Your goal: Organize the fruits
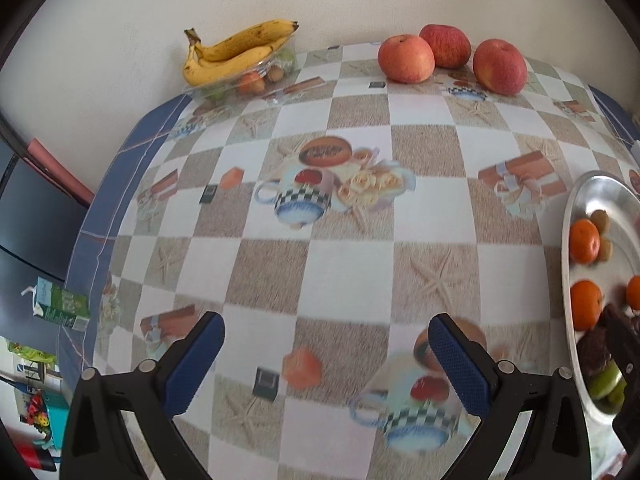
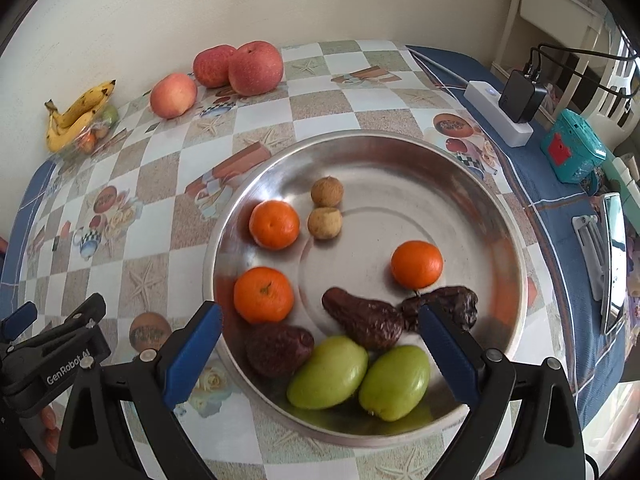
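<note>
A round metal plate (image 2: 460,184) holds three tangerines (image 2: 274,224), two small brown fruits (image 2: 325,222), three dark wrinkled fruits (image 2: 362,320) and two green fruits (image 2: 328,372). My right gripper (image 2: 320,348) hovers open over the plate's near side, nothing between its fingers. My left gripper (image 1: 326,356) is open above bare tablecloth, left of the plate (image 1: 592,188). Three red apples (image 1: 406,58) (image 2: 256,68) sit at the table's far edge. A bunch of bananas (image 1: 236,52) (image 2: 76,114) lies on a clear bowl (image 1: 256,76) of small fruit at the far left.
The table carries a checkered printed cloth (image 1: 344,264) with a blue border. A white power strip with a black charger (image 2: 516,104), a teal box (image 2: 572,152) and a phone stand (image 2: 600,256) lie at the table's right side. A green carton (image 1: 60,304) sits beyond the left edge.
</note>
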